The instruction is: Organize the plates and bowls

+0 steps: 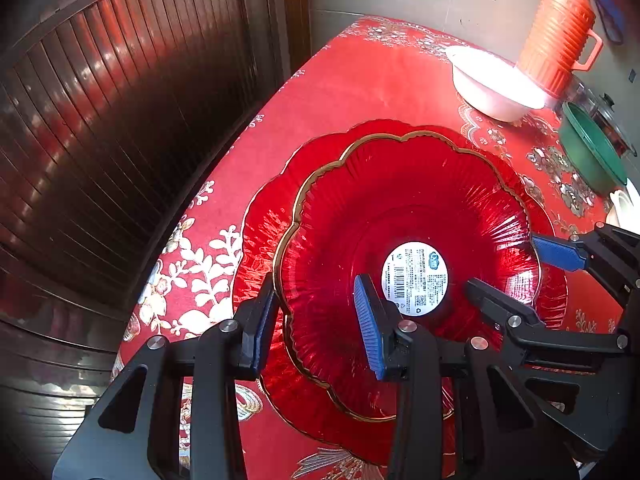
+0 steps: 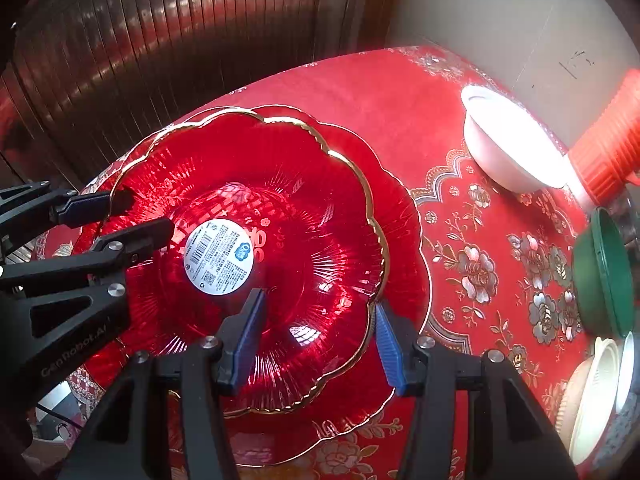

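A table (image 1: 360, 76) draped in a red floral cloth is filling most of both views, running from the lower centre up to the upper right of each frame. Two red glass plates with gold scalloped rims are sitting stacked on it: a larger plate (image 1: 260, 240) underneath and a smaller plate (image 1: 400, 200) nested on top, a round white label (image 1: 415, 279) at its centre. In the upper right a white bowl (image 1: 492, 84) is resting against an orange flask (image 1: 558, 32), with a green bowl (image 1: 592, 152) at the right edge.

The stack is lying directly ahead of and below both tools, which are angling steeply down at it from opposite sides. The left hand-held gripper (image 1: 316, 320), at the bottom of the left wrist view, is straddling the near-left rim of the smaller plate, one blue pad outside the rim and one over the plate's well. The right hand-held gripper (image 2: 320, 344) is straddling the rim in the lower centre of its own view. Both are standing partly spread, and neither looks to be pinching the glass, though contact at the rim is hard to judge. Both are equally close; the plates being round, no long axis is governing the approach
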Tool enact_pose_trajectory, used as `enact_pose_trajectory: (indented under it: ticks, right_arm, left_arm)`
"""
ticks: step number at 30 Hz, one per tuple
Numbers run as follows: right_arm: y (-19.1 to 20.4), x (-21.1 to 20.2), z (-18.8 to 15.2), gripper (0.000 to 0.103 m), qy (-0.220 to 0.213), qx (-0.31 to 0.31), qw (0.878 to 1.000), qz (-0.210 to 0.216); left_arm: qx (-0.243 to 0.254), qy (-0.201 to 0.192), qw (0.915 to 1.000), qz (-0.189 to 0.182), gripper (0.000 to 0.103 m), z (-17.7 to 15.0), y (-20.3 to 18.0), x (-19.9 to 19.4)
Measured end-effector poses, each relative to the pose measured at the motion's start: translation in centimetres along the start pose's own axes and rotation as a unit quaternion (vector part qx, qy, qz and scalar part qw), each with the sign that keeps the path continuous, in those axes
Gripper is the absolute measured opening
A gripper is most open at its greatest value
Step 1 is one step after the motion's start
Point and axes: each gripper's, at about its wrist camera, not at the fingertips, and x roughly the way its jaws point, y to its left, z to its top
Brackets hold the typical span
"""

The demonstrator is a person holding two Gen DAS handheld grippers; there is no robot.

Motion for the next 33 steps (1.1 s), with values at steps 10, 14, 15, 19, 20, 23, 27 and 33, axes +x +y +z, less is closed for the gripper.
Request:
enact_pose_trajectory:
  ticks: [10, 14, 15, 19, 20, 23, 27, 33]
  right_arm:
    - [1.7, -0.3, -0.5, 0.070, -0.003, -0.033, 0.999, -0.039]
    - [1.8, -0.2, -0.4, 0.071, -0.002, -0.036, 0.999, -0.040]
    - [1.6, -0.4, -0.4, 0.071, -0.006, -0.034, 0.999, -0.042]
    - [0.7, -1.8, -0.4, 0.071, -0.021, -0.018, 0.999, -0.033]
    - [0.4, -2.0, -0.4, 0.071, -0.026, -0.013, 0.999, -0.030]
    - [-0.5, -2.8, -0.3, 0.071, -0.037, 0.004, 0.999, -0.014]
    - [-1.2, -3.6, -0.7, 0.073, -0.049, 0.023, 0.998, 0.002]
    - [-2.7, -5.2, -1.4, 0.079, -0.073, 0.049, 0.996, 0.004]
  left_arm:
    - [0.002, -0.019, 0.9998, 0.006, 0.037, 0.0, -0.4, -1.0]
    - [0.004, -0.019, 0.9998, 0.006, 0.037, 0.1, -0.5, -1.0]
    - [0.002, -0.019, 0.9998, 0.004, 0.037, 0.1, -0.5, -1.0]
    - [0.000, -0.021, 0.9998, 0.001, 0.037, 0.3, -0.7, -1.0]
    - [0.000, -0.022, 0.9998, 0.000, 0.037, 0.3, -0.8, -1.1]
    - [-0.001, -0.026, 0.9996, -0.005, 0.037, 0.4, -1.2, -1.2]
    - [-0.001, -0.035, 0.9993, -0.012, 0.037, 0.8, -1.9, -1.6]
    - [0.001, -0.054, 0.9983, -0.021, 0.040, 1.5, -3.6, -2.5]
